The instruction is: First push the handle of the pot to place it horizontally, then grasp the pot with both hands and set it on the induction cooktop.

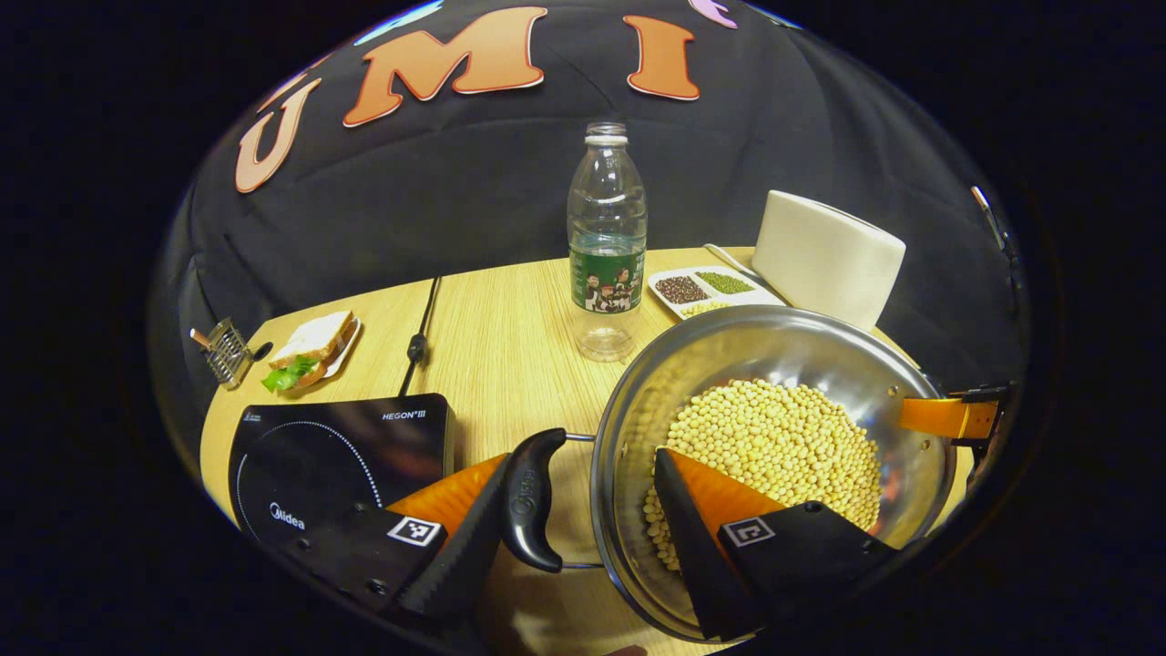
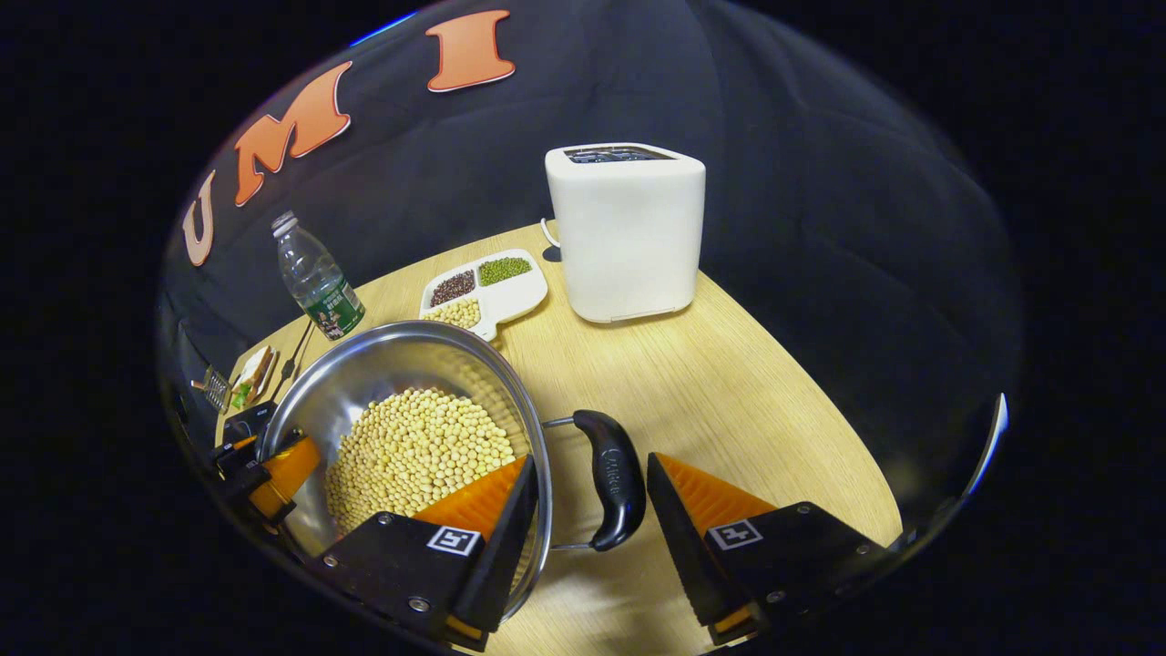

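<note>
A steel pot (image 1: 774, 346) (image 2: 392, 364) holding soybeans (image 1: 774, 437) stands on the wooden table. My left gripper (image 1: 588, 451) straddles its near black side handle (image 1: 533, 497): one finger lies against the handle's outside, the other sits inside the pot, a gap off the wall. My right gripper (image 2: 590, 457) brackets the opposite handle (image 2: 615, 492), one finger against the rim's inside, the other against the handle's outside. Each gripper also appears at the pot's far rim in the other view (image 1: 952, 417) (image 2: 273, 474). The black induction cooktop (image 1: 337, 456) lies left of the pot.
Behind the pot stand a clear plastic bottle (image 1: 607, 246), a divided dish of beans (image 2: 483, 287) and a white toaster (image 2: 629, 232). A sandwich on a plate (image 1: 314, 346), a small wire rack (image 1: 223, 351) and the cooktop's cable (image 1: 419, 337) sit at the far left.
</note>
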`<move>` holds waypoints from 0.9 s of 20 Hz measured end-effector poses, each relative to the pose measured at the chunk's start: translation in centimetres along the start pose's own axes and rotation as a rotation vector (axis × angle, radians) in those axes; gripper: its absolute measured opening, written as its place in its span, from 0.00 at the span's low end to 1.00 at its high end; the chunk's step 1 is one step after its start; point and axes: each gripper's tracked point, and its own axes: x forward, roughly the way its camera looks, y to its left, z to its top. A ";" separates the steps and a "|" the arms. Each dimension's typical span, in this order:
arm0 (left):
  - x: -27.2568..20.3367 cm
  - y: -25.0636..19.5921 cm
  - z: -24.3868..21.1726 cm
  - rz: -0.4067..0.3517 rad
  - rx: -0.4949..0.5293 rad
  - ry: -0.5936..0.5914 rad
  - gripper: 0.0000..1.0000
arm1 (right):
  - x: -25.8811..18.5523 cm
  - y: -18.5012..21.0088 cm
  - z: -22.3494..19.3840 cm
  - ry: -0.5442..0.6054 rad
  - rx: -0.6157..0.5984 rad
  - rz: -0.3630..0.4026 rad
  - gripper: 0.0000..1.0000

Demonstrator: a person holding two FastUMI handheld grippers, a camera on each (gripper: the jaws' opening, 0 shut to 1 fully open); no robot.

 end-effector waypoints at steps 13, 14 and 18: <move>2.1 0.1 -0.3 -0.019 -0.001 0.002 0.95 | 1.7 0.6 0.0 -0.007 -0.028 0.029 0.70; 2.1 0.1 -0.1 -0.020 -0.010 -0.006 0.94 | 1.6 0.6 0.1 -0.014 -0.022 0.027 0.70; 1.9 0.5 0.1 -0.002 -0.025 -0.024 0.88 | 1.4 0.8 -0.3 -0.014 0.008 0.021 0.62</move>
